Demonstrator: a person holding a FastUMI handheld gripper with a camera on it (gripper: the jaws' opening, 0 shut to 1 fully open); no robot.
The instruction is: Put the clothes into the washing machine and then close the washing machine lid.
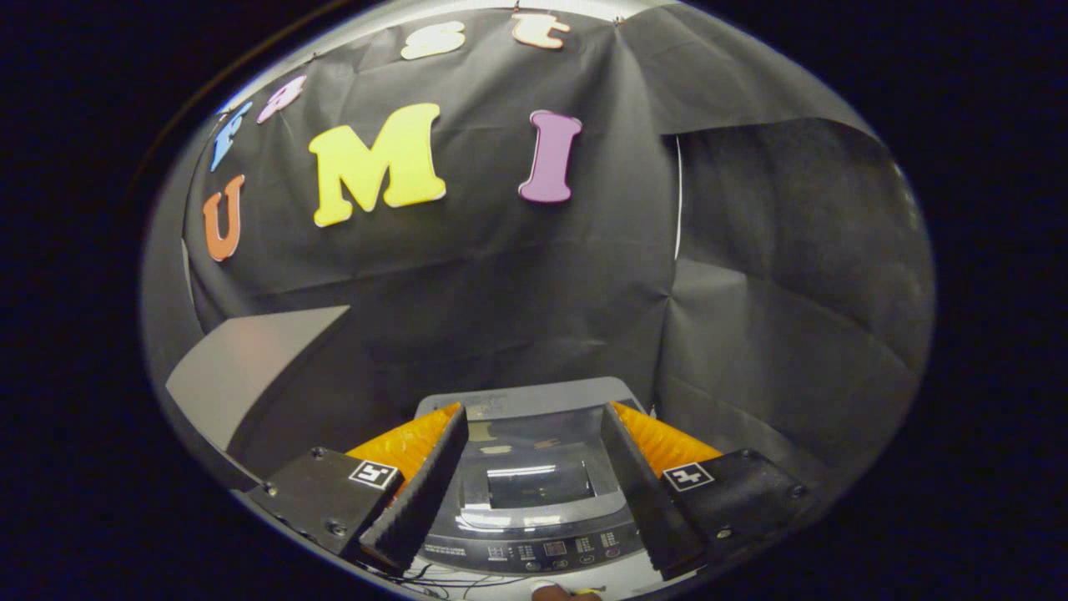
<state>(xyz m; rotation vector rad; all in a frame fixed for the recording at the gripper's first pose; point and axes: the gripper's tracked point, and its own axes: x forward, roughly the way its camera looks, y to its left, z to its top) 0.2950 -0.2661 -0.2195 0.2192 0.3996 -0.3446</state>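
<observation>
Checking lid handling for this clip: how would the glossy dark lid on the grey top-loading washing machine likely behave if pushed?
The glossy dark lid lies flat and closed on the grey top-loading washing machine, so it probably resists a downward push. Its reflective surface may be slippery. The gripper hovers open above it, touching nothing.

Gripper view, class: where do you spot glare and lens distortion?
Gripper view: bright light strips reflect off the washing machine lid between the open tongs; fisheye bends the booth wall and grey panel; focus looks sharp throughout.
</observation>
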